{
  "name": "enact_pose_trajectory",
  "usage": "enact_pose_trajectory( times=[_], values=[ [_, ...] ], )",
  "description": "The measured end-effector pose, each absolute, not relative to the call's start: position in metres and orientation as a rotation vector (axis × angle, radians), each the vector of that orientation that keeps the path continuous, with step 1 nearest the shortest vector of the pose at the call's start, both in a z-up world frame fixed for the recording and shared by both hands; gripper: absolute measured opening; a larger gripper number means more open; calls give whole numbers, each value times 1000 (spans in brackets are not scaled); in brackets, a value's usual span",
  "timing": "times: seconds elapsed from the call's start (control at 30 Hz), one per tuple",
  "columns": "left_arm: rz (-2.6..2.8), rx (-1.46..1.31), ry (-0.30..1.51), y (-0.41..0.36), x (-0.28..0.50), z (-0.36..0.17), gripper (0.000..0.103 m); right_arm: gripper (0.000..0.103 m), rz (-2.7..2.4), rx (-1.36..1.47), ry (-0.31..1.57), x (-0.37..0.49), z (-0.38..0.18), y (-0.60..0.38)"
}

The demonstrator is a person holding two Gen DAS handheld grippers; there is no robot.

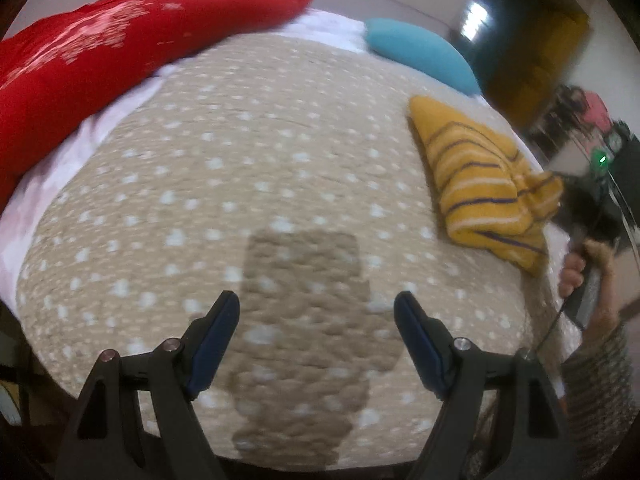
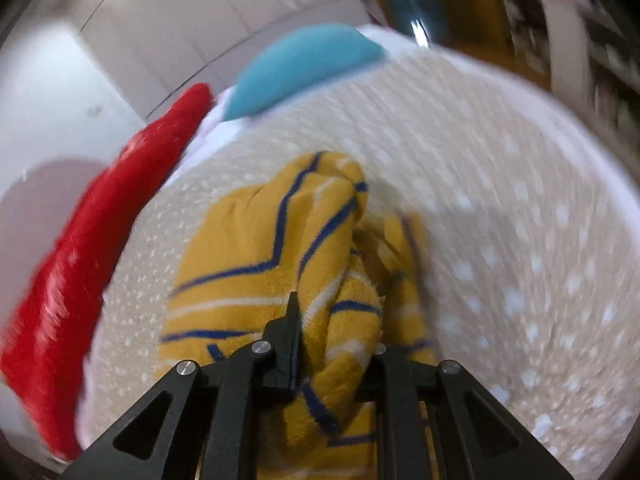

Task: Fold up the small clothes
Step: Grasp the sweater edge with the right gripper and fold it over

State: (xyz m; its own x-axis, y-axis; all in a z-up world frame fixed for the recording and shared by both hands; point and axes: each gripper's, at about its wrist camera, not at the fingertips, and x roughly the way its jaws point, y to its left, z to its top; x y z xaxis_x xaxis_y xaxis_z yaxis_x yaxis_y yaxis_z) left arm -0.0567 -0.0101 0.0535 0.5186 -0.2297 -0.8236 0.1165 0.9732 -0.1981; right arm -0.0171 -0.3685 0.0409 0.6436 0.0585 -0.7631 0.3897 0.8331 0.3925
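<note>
- Left wrist view: looking down over the left gripper [image 1: 316, 312], its two blue-padded fingers [image 1: 214, 336] standing wide apart with nothing between them – only the gripper's own shadow lying on the cover beneath.
- Showing what the other view does not: the right gripper [image 1: 568, 200] from outside, at the far right edge, blurred, with a person's hand [image 1: 576, 276] and a knitted sleeve [image 1: 600, 392] around its handle and a green light glowing on it.
- Showing the yellow striped garment [image 1: 484, 184] as one bunched piece near the right edge of the bed, one corner running up into the right gripper; impossible to say whether the rest is touching the cover.
- Counting here: one garment, one red pillow [image 1: 92, 60] at the far left, one teal pillow [image 1: 420, 54] at the far right, two grippers.
- Right wrist view: looking along the right gripper [image 2: 332, 320], fingers closed tight on a thick fold of the yellow striped garment [image 2: 264, 240] – cloth bulging out between and over them, the right finger mostly buried.
- Showing up close what the left view cannot: blue and white stripes on fuzzy fabric, the grip itself.
- Counting again: one garment, one red pillow [image 2: 80, 264], one teal pillow [image 2: 296, 68]; left gripper out of sight.
- Surface and room: a beige bed cover [image 1: 248, 152] dotted with white, over a white sheet [image 1: 60, 160]; pale glossy wall panels [image 2: 168, 32] behind, a yellow-framed opening [image 1: 532, 40] and dark clutter at the right, much of it blurred.
</note>
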Motion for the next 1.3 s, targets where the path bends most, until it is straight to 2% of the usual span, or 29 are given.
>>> enact_pose_trajectory(
  times=[0.13,0.23,0.37,0.4,0.43,0.5,0.53,0.57,0.6,0.73,0.97,1.03,1.13,1.3],
  values=[
    [-239,-78,1014,-31,-54,53,79,39,-124,765,805,-45,25,-409],
    [-242,-47,1012,-40,-58,56,79,43,-196,676,765,-64,48,-416],
    [-242,-45,1028,-48,-54,51,79,43,-158,592,706,-78,87,-402],
    [-249,-47,1035,-52,-53,50,79,49,-126,557,711,-75,93,-391],
    [-256,-47,1038,-54,-53,49,79,61,-101,532,717,-75,95,-380],
    [-271,-38,1040,-60,-56,50,79,68,-59,485,745,-66,89,-357],
    [-275,-28,1037,-62,-58,51,79,59,-49,450,784,-61,80,-346],
    [-276,-20,1032,-63,-59,53,79,39,-35,427,821,-58,71,-341],
    [-276,-11,1024,-63,-60,56,79,6,-17,408,866,-55,61,-335],
    [-266,-9,999,-54,-59,63,79,3,-119,355,962,-75,31,-342],
    [-306,-2,1017,-68,-45,56,79,3,-125,506,980,-96,10,-378],
    [-329,28,1013,-79,-46,54,79,10,-100,523,969,-98,17,-383],
    [-344,73,1016,-90,-44,48,79,14,-94,551,879,-108,43,-387],
    [-352,65,1039,-98,-35,41,79,14,-91,480,751,-92,91,-374]
  ],
)
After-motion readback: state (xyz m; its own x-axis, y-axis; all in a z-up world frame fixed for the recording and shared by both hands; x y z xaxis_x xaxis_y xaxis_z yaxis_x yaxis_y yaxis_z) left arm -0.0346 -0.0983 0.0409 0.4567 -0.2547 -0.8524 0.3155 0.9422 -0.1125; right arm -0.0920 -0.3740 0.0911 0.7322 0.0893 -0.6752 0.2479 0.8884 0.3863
